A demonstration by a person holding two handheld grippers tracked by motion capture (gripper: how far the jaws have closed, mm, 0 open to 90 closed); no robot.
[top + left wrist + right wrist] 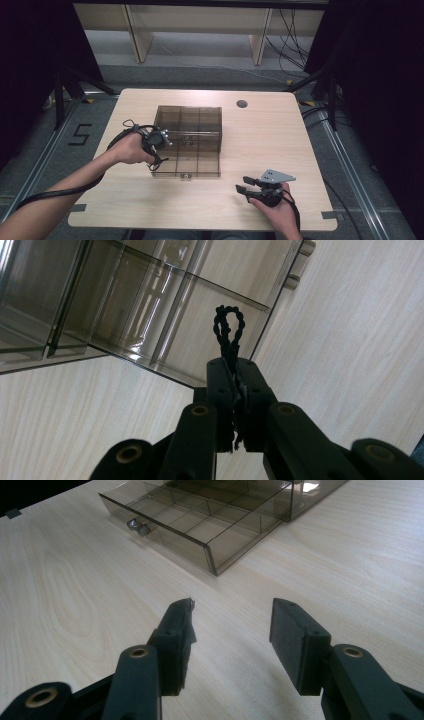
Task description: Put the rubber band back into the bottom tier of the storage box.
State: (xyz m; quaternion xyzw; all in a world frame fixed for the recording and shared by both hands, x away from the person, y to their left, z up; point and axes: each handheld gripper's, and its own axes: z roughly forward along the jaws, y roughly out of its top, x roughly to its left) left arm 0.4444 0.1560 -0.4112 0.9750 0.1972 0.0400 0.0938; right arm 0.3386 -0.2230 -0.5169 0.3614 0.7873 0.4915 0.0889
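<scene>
— Pale wood table (260, 150) is carrying a smoked plastic box (187, 141), lid open, at centre frame. What is happening at its left edge?

— At centre left of the high view, the left gripper (159, 141) is hanging at the box's left wall, its jaws pressed together on a black twisted cord (228, 335). In the left gripper view the cord's loop is standing up over a near compartment.

— How is the cord likely handling?

— Light and limp, I am guessing; the pinch just below the loop is looking sound. The box is looking rigid, slick-walled and easily nudged.

— And the other hand?

— At lower right, the right gripper (245, 184) is resting by the table, jaws apart and holding nothing, pointing toward the box.
</scene>
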